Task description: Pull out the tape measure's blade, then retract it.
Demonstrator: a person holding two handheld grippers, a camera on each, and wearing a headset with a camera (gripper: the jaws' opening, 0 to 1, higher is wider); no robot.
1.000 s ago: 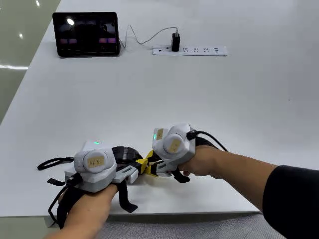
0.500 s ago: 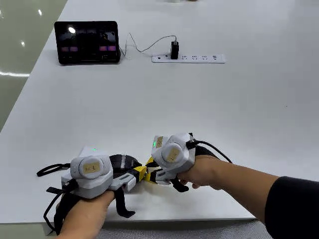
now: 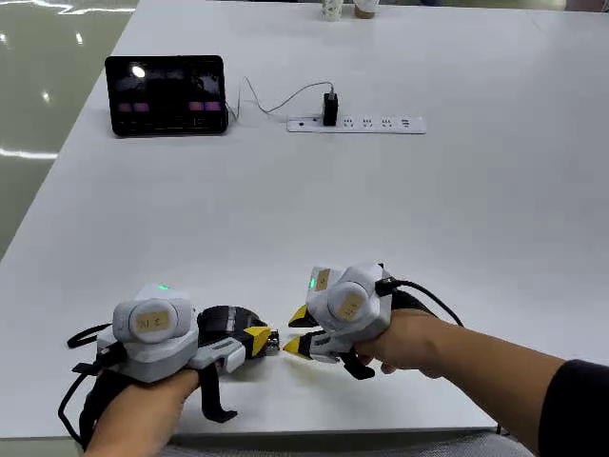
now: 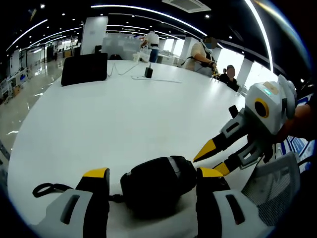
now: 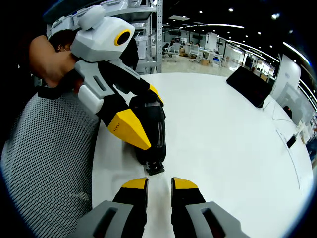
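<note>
A black tape measure lies on the white table, held between the yellow-tipped jaws of my left gripper, which is shut on its case. From above, the case sits just ahead of the left gripper near the table's front edge. The blade's end hook points at my right gripper, whose jaws stand a narrow gap apart with nothing between them. Its tips are a short way right of the case, not touching it. No blade is drawn out.
A dark tablet stands at the back left, with a power strip and plugged charger beside it. Cups sit at the far edge. A mesh chair is just off the table's near edge. People stand beyond the far end.
My right gripper has drawn back to the right, off the tape measure, leaving a small gap. My left gripper, still holding the case, has shifted slightly left. The head camera has tilted up.
</note>
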